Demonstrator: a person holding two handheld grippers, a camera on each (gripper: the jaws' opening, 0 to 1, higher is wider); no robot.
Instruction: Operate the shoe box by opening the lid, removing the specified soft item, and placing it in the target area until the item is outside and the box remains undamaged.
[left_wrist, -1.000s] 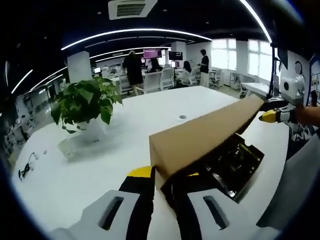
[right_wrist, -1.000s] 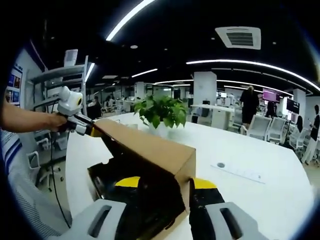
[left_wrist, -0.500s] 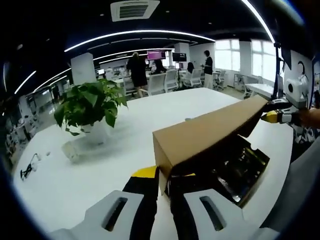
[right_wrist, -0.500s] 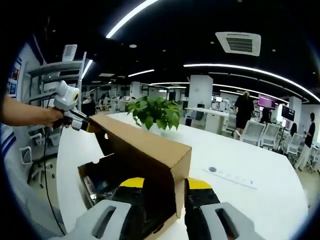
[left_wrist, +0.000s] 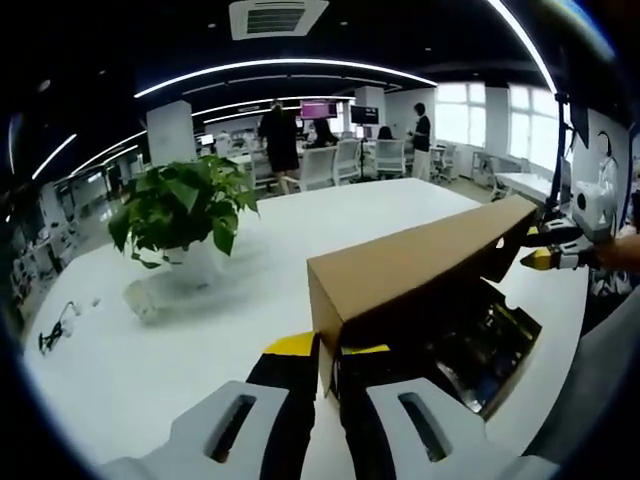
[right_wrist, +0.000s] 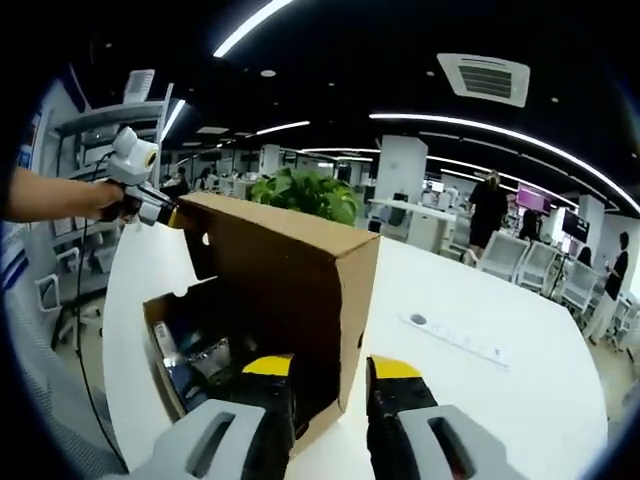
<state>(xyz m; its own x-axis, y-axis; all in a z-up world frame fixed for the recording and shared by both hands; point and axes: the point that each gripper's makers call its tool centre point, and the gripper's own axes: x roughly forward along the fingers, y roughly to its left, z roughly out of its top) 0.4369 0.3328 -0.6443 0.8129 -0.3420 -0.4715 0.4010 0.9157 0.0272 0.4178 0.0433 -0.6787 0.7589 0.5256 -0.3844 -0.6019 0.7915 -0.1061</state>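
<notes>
Now mid-lift: shoe box (left_wrist: 480, 335) on white worktop (left_wrist: 150, 350), cardboard lid (left_wrist: 410, 265) raised at a tilt. Left hand-held gripper (left_wrist: 325, 350) pinching one lid corner; right hand-held gripper (right_wrist: 330, 368) clamped on the opposite corner. Best swing both ends evenly, no twisting or creasing. Dark contents inside, soft item not distinguishable.

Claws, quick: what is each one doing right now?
Left claw: shut on the lid, at one end corner.
Right claw: shut on the lid's other end.
</notes>
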